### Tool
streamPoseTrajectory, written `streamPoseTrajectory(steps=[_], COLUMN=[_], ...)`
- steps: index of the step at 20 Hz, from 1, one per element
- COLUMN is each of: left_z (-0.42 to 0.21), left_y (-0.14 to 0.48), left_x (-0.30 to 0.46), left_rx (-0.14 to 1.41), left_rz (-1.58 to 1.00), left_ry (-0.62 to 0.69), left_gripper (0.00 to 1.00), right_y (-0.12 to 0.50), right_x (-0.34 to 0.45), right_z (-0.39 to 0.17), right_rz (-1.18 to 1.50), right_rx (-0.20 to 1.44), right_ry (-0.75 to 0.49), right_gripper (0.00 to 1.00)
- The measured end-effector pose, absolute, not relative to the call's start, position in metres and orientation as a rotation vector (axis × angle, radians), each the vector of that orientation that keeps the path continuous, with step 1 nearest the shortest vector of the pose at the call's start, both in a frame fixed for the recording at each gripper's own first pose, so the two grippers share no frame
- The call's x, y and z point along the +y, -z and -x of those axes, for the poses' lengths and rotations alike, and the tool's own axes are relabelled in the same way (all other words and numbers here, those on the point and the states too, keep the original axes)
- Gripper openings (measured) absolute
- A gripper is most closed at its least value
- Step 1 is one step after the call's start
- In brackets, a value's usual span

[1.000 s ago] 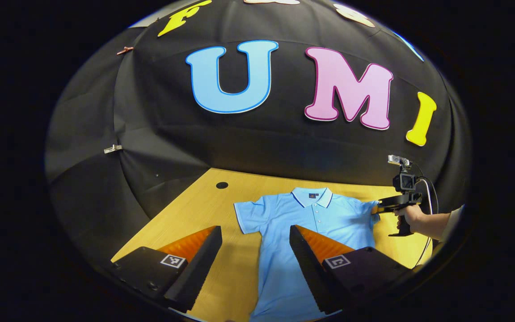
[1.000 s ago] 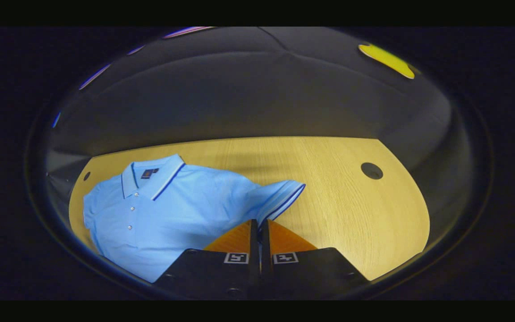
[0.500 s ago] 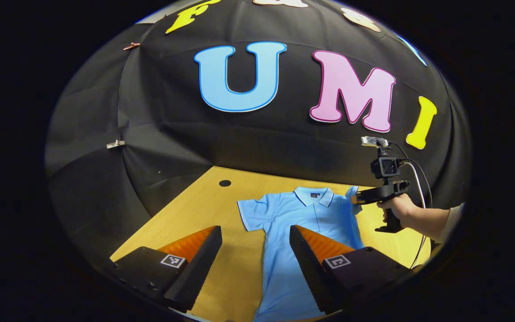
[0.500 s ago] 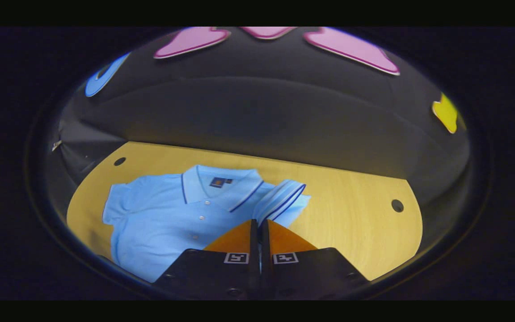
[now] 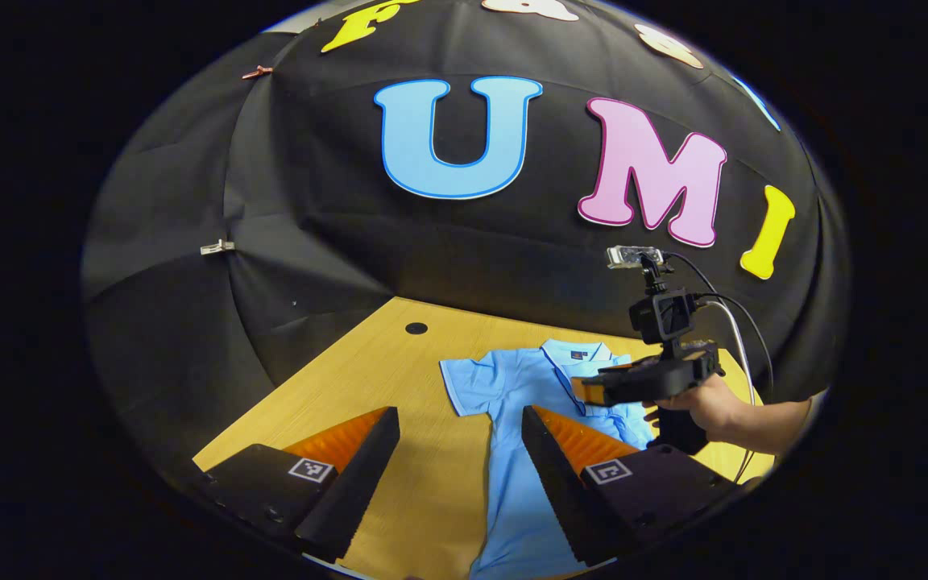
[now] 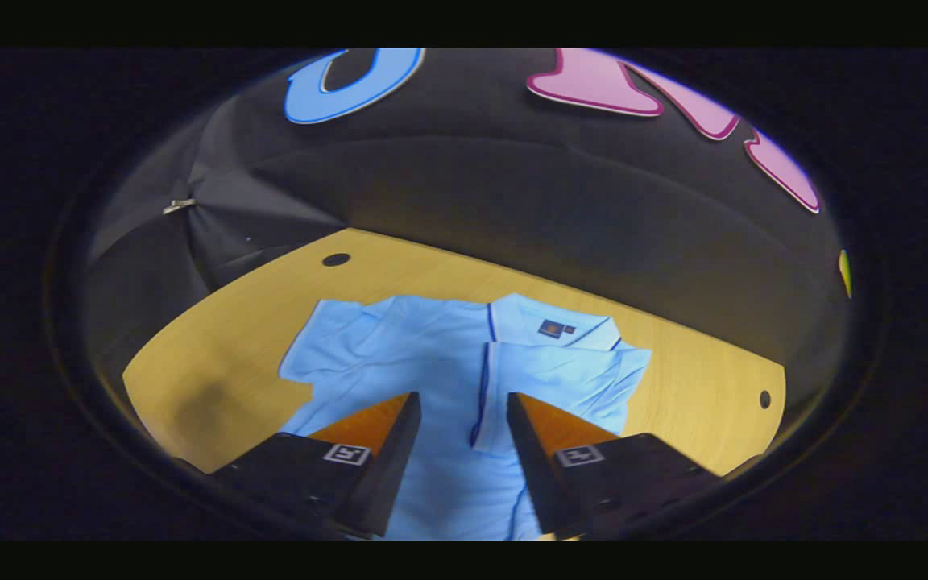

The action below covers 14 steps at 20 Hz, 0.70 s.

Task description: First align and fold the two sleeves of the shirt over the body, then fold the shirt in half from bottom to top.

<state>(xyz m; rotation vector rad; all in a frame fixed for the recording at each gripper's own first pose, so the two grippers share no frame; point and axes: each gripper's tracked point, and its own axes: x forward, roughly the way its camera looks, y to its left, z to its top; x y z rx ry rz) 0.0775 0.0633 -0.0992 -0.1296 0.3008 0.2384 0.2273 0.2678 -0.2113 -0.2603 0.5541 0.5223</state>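
The shirt (image 6: 399,354) is lying on the table (image 6: 230,322), one sleeve (image 6: 553,379) folded over. Both grippers, right (image 6: 456,419) and left (image 5: 460,439), are standing open, empty. The loose sleeve may be sliding back.

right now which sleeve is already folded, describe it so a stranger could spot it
Find the wooden table and the light blue polo shirt lying on it. The folded sleeve lies across the chest just below the collar, between the open right gripper fingers. The other sleeve sticks out flat sideways.
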Motion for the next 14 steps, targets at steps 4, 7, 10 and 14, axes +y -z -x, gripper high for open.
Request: streamPoseTrajectory(steps=[4,7,10,14], left_z=[-0.127,-0.177,-0.233,-0.297], left_y=[0.117,0.137,0.169,0.225], left_x=[0.071,0.077,0.089,0.106], left_rx=[0.295,0.31,0.361,0.45], left_rz=[0.112,0.138,0.113,0.156], left_ry=[-0.188,-0.156,-0.156,-0.194], left_gripper=[0.98,0.98,0.97,0.97], right_y=[0.205,0.195,0.19,0.199], right_x=[0.223,0.172,0.125,0.079], right_z=[-0.189,-0.17,-0.145,-0.112], right_rz=[0.246,0.219,0.158,0.11], right_rx=[0.55,0.537,0.539,0.553], right_ry=[-0.486,-0.426,-0.347,-0.286], right_gripper=[0.98,0.98,0.98,0.98])
